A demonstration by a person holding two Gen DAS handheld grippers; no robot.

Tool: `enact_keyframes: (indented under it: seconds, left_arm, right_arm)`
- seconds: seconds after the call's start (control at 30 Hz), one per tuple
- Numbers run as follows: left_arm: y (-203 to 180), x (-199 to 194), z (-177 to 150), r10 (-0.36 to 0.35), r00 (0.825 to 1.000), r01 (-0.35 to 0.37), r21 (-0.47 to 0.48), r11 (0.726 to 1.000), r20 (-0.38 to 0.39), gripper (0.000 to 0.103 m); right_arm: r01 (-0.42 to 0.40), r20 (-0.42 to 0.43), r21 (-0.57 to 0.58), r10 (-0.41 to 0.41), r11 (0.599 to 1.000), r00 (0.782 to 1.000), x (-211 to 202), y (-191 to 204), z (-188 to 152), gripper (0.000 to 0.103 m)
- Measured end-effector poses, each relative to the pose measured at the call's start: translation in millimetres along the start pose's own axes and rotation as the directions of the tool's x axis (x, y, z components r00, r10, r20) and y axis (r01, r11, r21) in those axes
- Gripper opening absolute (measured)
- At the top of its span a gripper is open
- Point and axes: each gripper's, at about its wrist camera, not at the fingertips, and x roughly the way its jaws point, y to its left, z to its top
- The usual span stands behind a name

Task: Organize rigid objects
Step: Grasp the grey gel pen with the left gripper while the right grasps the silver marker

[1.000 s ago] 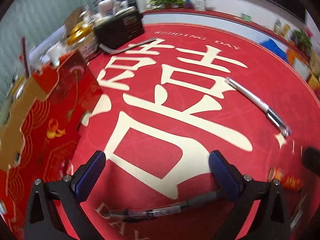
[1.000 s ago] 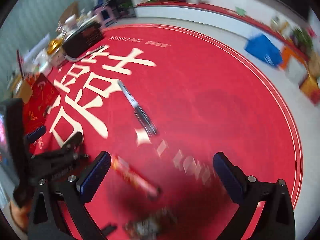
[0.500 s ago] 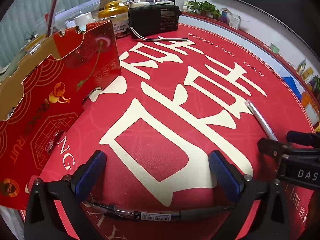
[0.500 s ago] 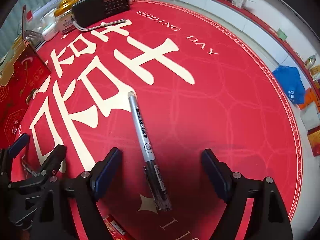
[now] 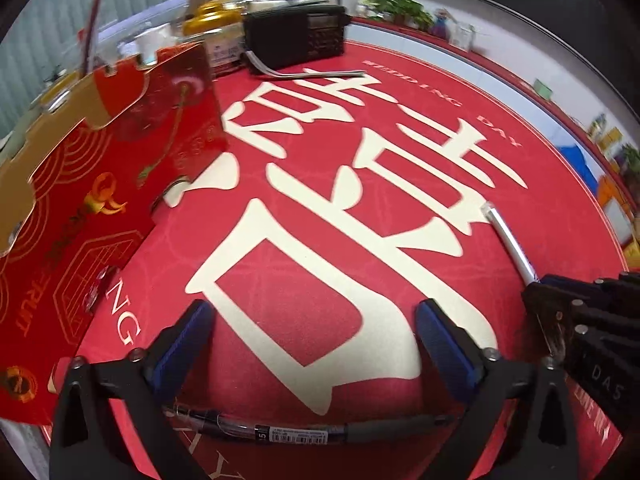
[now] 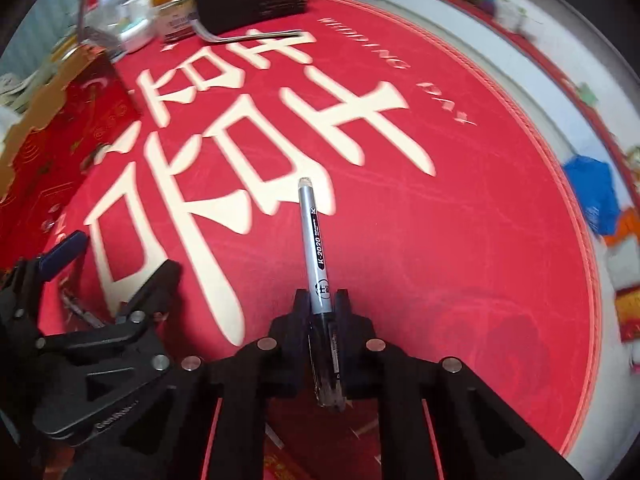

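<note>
A silver and black pen (image 6: 316, 240) lies on the round red table mat (image 6: 460, 240). My right gripper (image 6: 322, 300) is shut on this pen near its black grip end, with the silver barrel pointing away. The same pen shows in the left wrist view (image 5: 510, 246), running into the right gripper (image 5: 560, 320). My left gripper (image 5: 316, 340) is open and empty. A second, clear pen with a grey grip (image 5: 312, 432) lies crosswise on the mat just behind its blue pads (image 5: 182, 340). The left gripper also shows in the right wrist view (image 6: 104, 264).
A red and gold gift box (image 5: 92, 208) stands at the left edge of the mat. A black radio (image 5: 296, 36) with a grey strap, jars and clutter sit at the back left. The mat's rim curves along the right (image 6: 588, 280).
My right gripper has moved forward over the silver pen and closed on it. My left gripper has stayed open over the clear pen, with the view shifted only slightly.
</note>
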Motion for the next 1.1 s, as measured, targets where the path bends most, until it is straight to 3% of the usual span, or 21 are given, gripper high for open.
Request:
enact_keyframes:
  seconds: [0.03,0.1,0.13,0.17,0.23,0.33,0.43,0.67,0.73,0.83,0.9,1.0,1.03,1.07,1.1]
  left_arm:
    - [-2.4,-3.0,-0.1,-0.018,1.000,0.018,0.026,0.999,0.000,0.083]
    - [-6.6,-9.5,-1.6,-0.051,0.999,0.051,0.070,0.996,0.004,0.050]
    - [-7.7,-12.6,-1.9,-0.075,0.997,0.076,0.088,0.993,-0.006,0.020]
    - [-6.4,-14.1,-2.0,-0.115,0.993,0.117,0.085,0.990,-0.030,0.000]
    - [1.7,-18.2,-5.2,-0.220,0.972,0.223,0.034,0.974,-0.086,0.000]
    - [2.6,-38.6,-16.8,-0.215,0.976,0.217,0.073,0.973,-0.038,0.000]
    - [8.4,-69.4,-32.5,-0.244,0.969,0.239,0.108,0.965,0.034,0.000]
    - [30.7,-113.4,-57.7,-0.288,0.950,0.274,0.120,0.954,0.118,0.000]
    - [34.8,-118.5,-63.7,-0.261,0.955,0.243,0.136,0.961,0.140,0.000]
    - [20.7,-110.8,-64.3,-0.209,0.966,0.161,0.275,0.948,0.154,0.000]
    - [5.2,-102.0,-63.0,-0.201,0.966,0.118,0.413,0.903,0.165,0.003]
    - [-16.6,-82.8,-63.8,-0.205,0.972,0.092,0.612,0.785,0.117,0.037]
    - [-20.6,-77.6,-65.0,-0.213,0.973,0.102,0.657,0.747,0.092,0.055]
    - [-23.6,-72.2,-66.6,-0.219,0.974,0.111,0.698,0.707,0.066,0.067]
    - [-25.9,-66.3,-68.4,-0.214,0.976,0.117,0.728,0.675,0.042,0.069]
  right_arm:
    - [-0.009,0.019,0.026,0.008,1.000,1.000,-6.6,-2.7,-5.0,0.012]
    - [-0.038,0.058,0.087,0.033,0.995,0.998,-23.0,-10.0,-15.4,0.012]
    - [-0.054,0.079,0.116,0.045,0.992,0.996,-32.3,-12.9,-20.2,0.012]
    - [-0.068,0.100,0.141,0.055,0.988,0.994,-41.3,-15.0,-25.3,0.012]
    - [-0.102,0.145,0.190,0.075,0.976,0.987,-60.6,-16.9,-38.4,0.012]
    - [-0.149,0.198,0.237,0.102,0.960,0.975,-82.1,-14.5,-59.0,0.012]
    - [-0.198,0.237,0.291,0.130,0.936,0.963,-97.8,-10.9,-84.4,0.012]
    - [-0.280,0.247,0.383,0.194,0.881,0.949,-106.7,9.6,-138.5,0.012]
    - [-0.259,0.247,0.386,0.171,0.886,0.954,-107.7,15.7,-148.0,0.012]
    - [-0.269,0.241,0.398,0.184,0.877,0.953,-106.4,18.0,-156.9,0.012]
    - [-0.291,0.248,0.415,0.200,0.862,0.948,-109.2,15.5,-162.0,0.012]
    - [-0.290,0.260,0.410,0.194,0.865,0.946,-116.9,14.3,-167.7,0.012]
    - [-0.290,0.263,0.411,0.192,0.864,0.945,-118.4,14.3,-169.8,0.012]
    - [-0.295,0.266,0.410,0.196,0.863,0.944,-119.8,13.7,-171.0,0.012]
    - [-0.300,0.270,0.412,0.200,0.860,0.942,-120.9,12.9,-172.5,0.012]
